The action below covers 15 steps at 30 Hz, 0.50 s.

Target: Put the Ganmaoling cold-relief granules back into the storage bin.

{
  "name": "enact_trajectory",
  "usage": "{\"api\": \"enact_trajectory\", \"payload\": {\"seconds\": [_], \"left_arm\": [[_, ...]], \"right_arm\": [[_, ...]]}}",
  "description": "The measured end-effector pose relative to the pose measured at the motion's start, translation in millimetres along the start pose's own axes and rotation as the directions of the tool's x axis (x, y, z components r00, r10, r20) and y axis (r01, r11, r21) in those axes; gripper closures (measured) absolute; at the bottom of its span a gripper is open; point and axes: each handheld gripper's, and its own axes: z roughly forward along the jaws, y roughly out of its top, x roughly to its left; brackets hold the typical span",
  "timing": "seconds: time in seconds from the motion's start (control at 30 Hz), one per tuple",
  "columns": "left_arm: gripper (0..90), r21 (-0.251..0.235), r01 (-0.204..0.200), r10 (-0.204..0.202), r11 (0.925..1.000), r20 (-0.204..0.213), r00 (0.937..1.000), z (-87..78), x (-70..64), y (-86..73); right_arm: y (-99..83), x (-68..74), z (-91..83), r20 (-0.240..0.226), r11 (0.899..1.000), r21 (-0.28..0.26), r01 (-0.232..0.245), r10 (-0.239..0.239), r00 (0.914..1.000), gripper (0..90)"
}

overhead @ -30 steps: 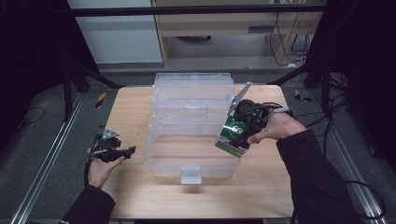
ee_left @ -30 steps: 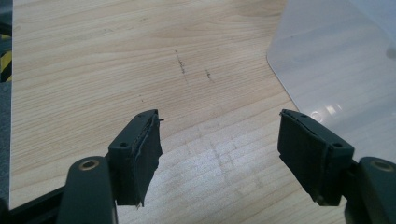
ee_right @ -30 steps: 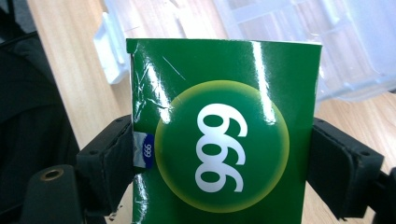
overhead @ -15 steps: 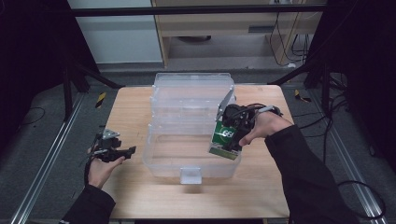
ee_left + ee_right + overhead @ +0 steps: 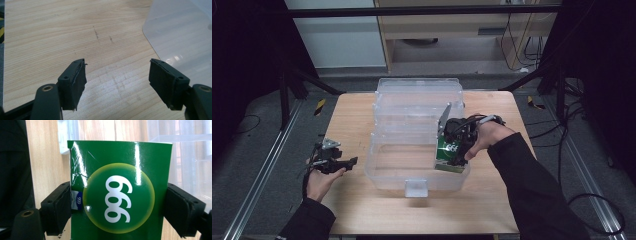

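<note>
The left gripper (image 5: 343, 162) rests wide open and empty on the bench (image 5: 347, 120), left of the clear bin (image 5: 382, 165). The right gripper (image 5: 117, 205) squeezes the green box (image 5: 120, 190) between its jaws, over the bin's right side. The box's bottom is cut off in the right gripper view.

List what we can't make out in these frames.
- Green box: bottom edge cut off in the right gripper view; in the high view the right claw and hand cover its top.
- Clear bin: whether the box touches the floor, unclear through glare.
- Left claw: open over bare table; the bin's corner is cut off at the frame edge.
</note>
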Motion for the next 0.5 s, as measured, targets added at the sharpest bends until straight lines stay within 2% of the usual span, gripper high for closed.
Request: {"api": "enact_trajectory", "payload": {"seconds": [0.27,0.5], "left_arm": [[29.1,0.001,0.003,-0.003,1.0,0.0,1.0,0.5,0.1,-0.2],[29.0,0.002,0.001,-0.001,1.0,0.0,1.0,0.9,-0.1,-0.3]], "right_arm": [[0.5,-3.3,10.0,0.016,0.998,0.015,0.053,-0.053,0.9985,17.2],[-2.1,-4.5,16.3,0.011,0.997,0.041,0.064,-0.064,0.9979,17.1]]}}
